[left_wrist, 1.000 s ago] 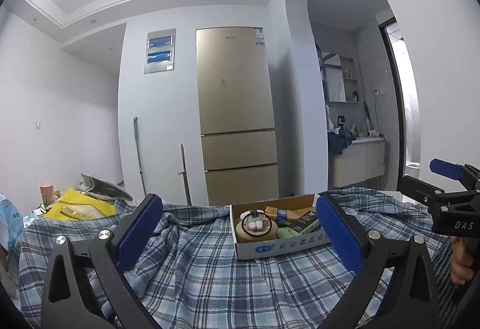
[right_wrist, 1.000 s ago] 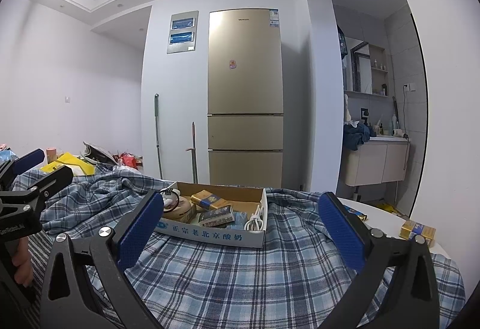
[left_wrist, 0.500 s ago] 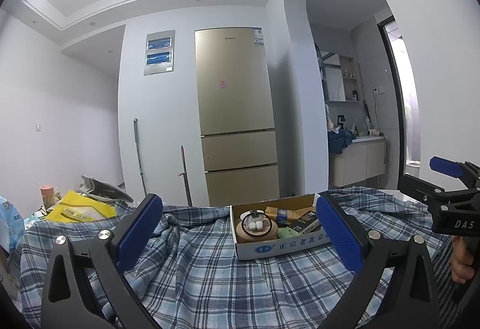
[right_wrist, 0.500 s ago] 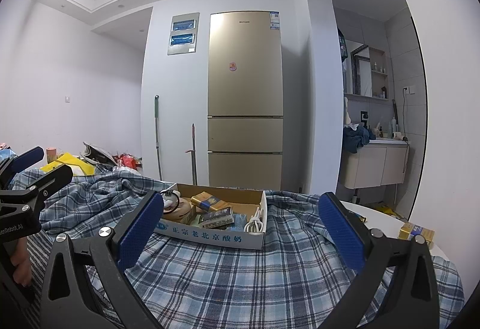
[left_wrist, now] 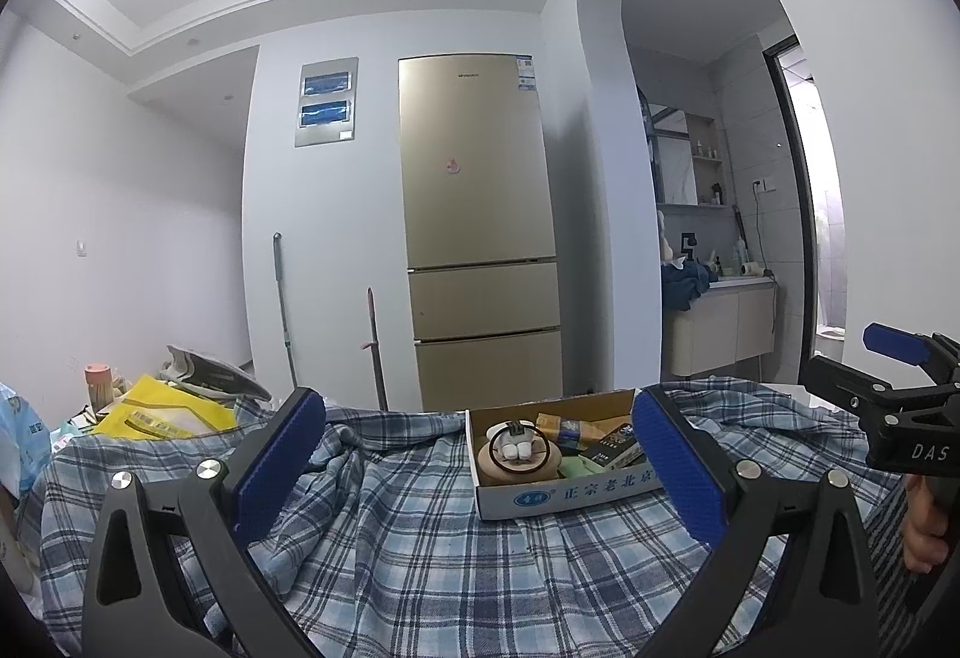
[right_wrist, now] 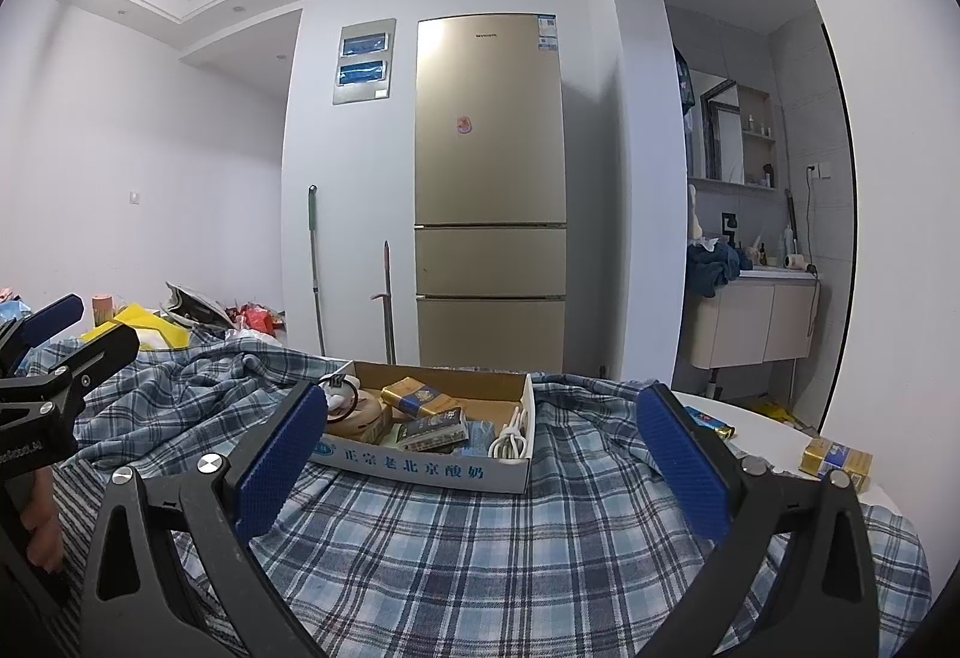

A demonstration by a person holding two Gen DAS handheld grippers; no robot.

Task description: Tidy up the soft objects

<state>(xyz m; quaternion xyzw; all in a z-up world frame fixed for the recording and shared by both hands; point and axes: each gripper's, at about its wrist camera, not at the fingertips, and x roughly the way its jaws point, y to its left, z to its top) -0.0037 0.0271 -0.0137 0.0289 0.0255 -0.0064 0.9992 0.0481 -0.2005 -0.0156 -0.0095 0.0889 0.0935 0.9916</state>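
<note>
A blue plaid shirt point(left_wrist: 420, 538) lies spread and rumpled over the surface, bunched into ridges at the far left and draping off the near edge, with a shallow cardboard box point(left_wrist: 558, 490) of small packets and a cable resting on top of it near the middle. Whether the cloth is waiting to be gathered or has just been laid out this way cannot be settled from here, so any handling has to reckon with that box: pulling the fabric would drag or tip it, and it sits squarely on the part that would be folded. A good grip on cloth like this would take a ridge or hem rather than a flat stretch, with both tools pinching at matching points so the fabric lifts evenly. The left gripper point(left_wrist: 480, 478) has its jaws spread wide, holding nothing and hovering above the cloth without touching it. The right gripper point(right_wrist: 486, 472) is the same: jaws wide apart, empty, poised over the near part of the shirt.
</note>
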